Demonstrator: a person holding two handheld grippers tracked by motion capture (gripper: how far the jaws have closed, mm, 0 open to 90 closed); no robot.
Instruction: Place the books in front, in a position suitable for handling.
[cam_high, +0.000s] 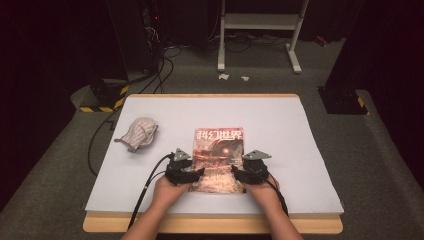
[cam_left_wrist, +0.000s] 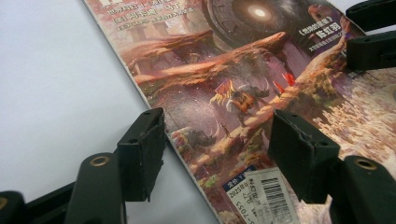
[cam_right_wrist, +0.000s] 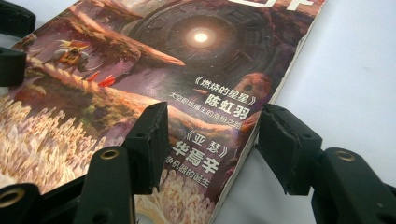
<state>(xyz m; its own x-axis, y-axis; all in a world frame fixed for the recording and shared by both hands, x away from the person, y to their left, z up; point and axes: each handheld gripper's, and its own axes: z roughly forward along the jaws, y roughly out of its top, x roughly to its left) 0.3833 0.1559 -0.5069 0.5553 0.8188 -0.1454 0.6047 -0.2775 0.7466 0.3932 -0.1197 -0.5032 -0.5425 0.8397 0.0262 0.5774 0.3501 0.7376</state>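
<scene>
Now, magazine (cam_high: 218, 157) flat, long axis front-back, title at far end, both grippers' fingers released, straddling side edges.

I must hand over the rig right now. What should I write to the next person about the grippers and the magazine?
Left hand-held gripper: open, jaws astride the magazine's left edge near the bottom corner.
Right hand-held gripper: open, jaws astride its right edge.
The magazine lies closed and flat, cover up, on the table. A crumpled cloth lies apart at the left.
Done: both grippers placed at the magazine.
Left: nothing gripped or lifted yet.
</scene>
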